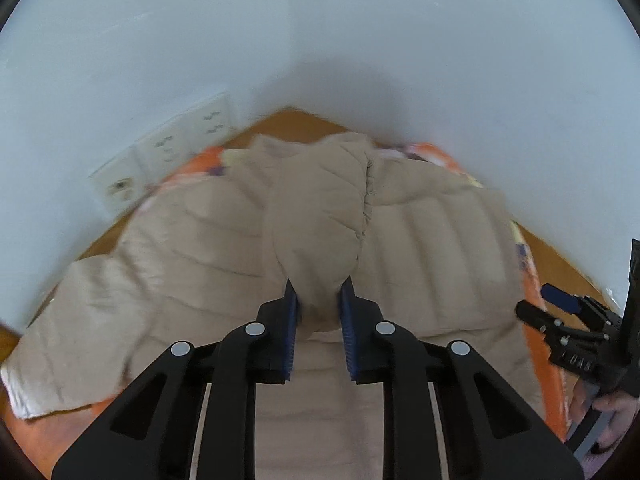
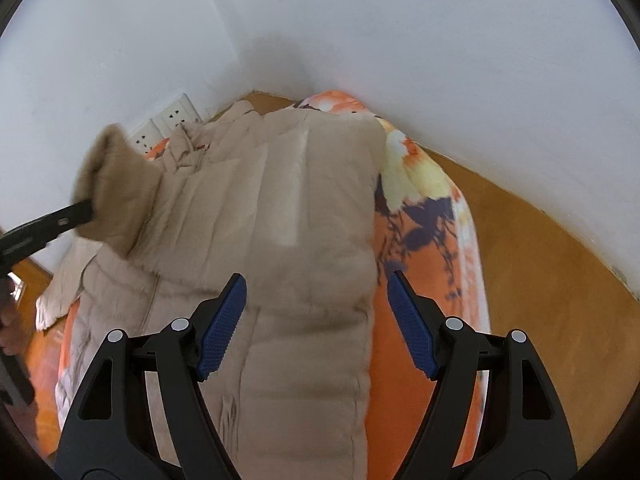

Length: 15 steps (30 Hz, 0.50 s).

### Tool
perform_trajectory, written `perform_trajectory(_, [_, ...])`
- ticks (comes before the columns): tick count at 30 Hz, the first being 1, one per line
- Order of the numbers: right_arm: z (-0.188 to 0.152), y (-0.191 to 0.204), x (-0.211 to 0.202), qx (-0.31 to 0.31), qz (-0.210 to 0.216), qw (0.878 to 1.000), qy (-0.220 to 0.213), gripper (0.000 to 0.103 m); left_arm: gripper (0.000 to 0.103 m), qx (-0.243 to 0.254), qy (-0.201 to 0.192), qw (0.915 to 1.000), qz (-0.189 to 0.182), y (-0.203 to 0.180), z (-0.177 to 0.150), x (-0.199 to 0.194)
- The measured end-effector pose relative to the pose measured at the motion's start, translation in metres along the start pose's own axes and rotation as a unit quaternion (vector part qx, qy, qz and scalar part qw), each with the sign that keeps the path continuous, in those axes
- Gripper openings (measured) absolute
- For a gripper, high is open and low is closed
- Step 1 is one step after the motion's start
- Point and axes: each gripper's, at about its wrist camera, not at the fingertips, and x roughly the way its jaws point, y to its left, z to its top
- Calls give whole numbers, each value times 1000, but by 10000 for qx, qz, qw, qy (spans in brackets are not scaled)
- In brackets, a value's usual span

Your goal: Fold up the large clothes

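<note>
Jacket: beige quilted puffer jacket point(image 2: 304, 208) lies spread on the orange floral blanket point(image 2: 424, 248) covering the brown wooden surface point(image 2: 540, 248) in the white-walled corner. Your left gripper point(image 1: 319, 292) has its blue pads clamped on the jacket's padded sleeve point(image 1: 320, 216), which is raised clear of the body panels. Your right gripper point(image 2: 316, 284) hangs above the jacket's right edge, jaws spread wide, nothing between them. White wall sockets point(image 1: 160, 152) sit behind the jacket.
</note>
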Motion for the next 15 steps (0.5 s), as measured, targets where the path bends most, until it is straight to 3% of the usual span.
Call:
perform_trajectory(5, [16,3,30,97,-267,9995,126,72,21,-366,195,9989,220,41,-9,19])
perform_trajectory(6, [18,3,38,91,-391,9991,169,55,22,-421,230,9985,250,48,-11,26])
perform_trajectory(7, [19,0,45,99,-496,9985,210,30,22,-455,257,9982,288,54,-13,30])
perform_trajectory(11, [19,-7,49,213,-741,9968,196,22,23,-888,480,9947,196,78,-23,54])
perform_trajectory(15, [16,-11,53,69,-914,9955,254,22,35,-1004,566,9930,259,87,-33,69])
